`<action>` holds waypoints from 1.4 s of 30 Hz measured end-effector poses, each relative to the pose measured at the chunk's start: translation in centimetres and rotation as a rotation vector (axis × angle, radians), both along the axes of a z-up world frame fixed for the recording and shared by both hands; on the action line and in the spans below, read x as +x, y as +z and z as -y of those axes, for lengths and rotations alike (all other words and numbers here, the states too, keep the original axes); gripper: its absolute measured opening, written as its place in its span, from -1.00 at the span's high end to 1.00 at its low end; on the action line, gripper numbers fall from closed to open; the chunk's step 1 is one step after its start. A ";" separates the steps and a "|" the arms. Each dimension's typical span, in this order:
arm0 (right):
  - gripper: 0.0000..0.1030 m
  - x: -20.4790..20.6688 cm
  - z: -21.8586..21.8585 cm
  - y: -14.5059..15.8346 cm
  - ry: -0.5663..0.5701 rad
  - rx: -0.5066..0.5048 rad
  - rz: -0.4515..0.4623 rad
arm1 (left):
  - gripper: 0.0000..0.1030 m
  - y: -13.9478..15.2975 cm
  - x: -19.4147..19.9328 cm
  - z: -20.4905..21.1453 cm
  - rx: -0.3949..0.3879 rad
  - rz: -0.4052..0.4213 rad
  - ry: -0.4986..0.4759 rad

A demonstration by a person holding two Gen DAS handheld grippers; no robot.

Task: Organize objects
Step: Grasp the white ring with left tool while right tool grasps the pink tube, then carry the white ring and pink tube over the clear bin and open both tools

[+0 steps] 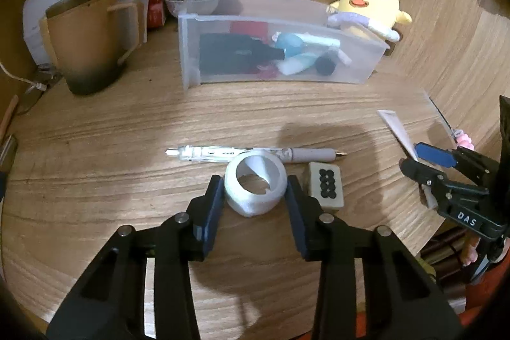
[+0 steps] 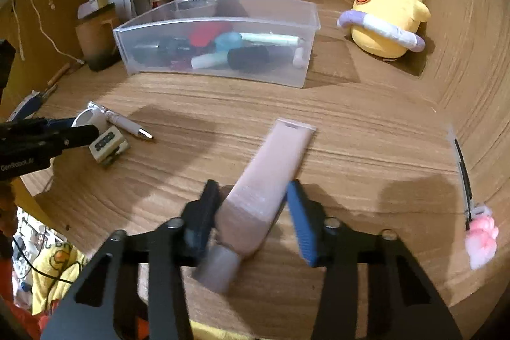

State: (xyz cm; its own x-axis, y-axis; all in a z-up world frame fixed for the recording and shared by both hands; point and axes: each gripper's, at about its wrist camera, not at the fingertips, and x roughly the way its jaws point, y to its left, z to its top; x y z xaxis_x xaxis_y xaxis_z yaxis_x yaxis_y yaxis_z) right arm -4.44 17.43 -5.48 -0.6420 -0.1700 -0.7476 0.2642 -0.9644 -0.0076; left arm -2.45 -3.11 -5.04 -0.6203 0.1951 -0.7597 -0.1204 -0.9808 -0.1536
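Note:
A white tape roll [image 1: 251,204] lies on the wooden desk [image 1: 127,142], and my left gripper [image 1: 255,192] is shut on it, one pad against each side. A pen [image 1: 204,152] lies just behind the roll and a mahjong tile [image 1: 325,185] rests beside its right side. In the right wrist view a pale pink tube [image 2: 271,168] lies slanted between the pads of my right gripper [image 2: 253,203], which is shut on its lower body; its cap end is blurred. A translucent bin [image 2: 216,69] stands further back, holding several small items.
A yellow plush chick [image 2: 389,21] sits at the back right by the wooden side wall. A brown mug [image 1: 86,43] and a pile of boxes stand at the back left. A black hair clip with a pink charm [image 2: 481,241] lies at the right.

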 end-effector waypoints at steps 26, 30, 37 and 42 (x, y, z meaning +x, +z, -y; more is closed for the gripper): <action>0.88 -2.5 -0.6 5.6 0.003 -0.108 -0.162 | 0.26 5.5 -1.5 -0.5 0.047 -0.160 0.022; 0.88 -3.4 -0.6 6.8 0.009 -0.120 -0.193 | 0.26 6.3 -2.3 -0.5 0.048 -0.177 0.030; 0.88 -4.8 -0.4 9.2 0.013 -0.137 -0.255 | 0.26 8.0 -4.0 -0.2 0.046 -0.218 0.049; 0.88 -6.0 -0.2 10.9 0.014 -0.145 -0.297 | 0.26 8.8 -5.5 0.4 0.053 -0.225 0.066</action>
State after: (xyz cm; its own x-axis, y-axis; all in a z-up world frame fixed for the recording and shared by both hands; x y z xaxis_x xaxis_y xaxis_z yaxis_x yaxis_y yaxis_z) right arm -10.47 17.64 5.39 -0.8253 -0.2712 -0.4954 0.2839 -0.9575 0.0511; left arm -7.92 -3.48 3.73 -0.7858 0.1847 -0.5903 -0.0938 -0.9789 -0.1815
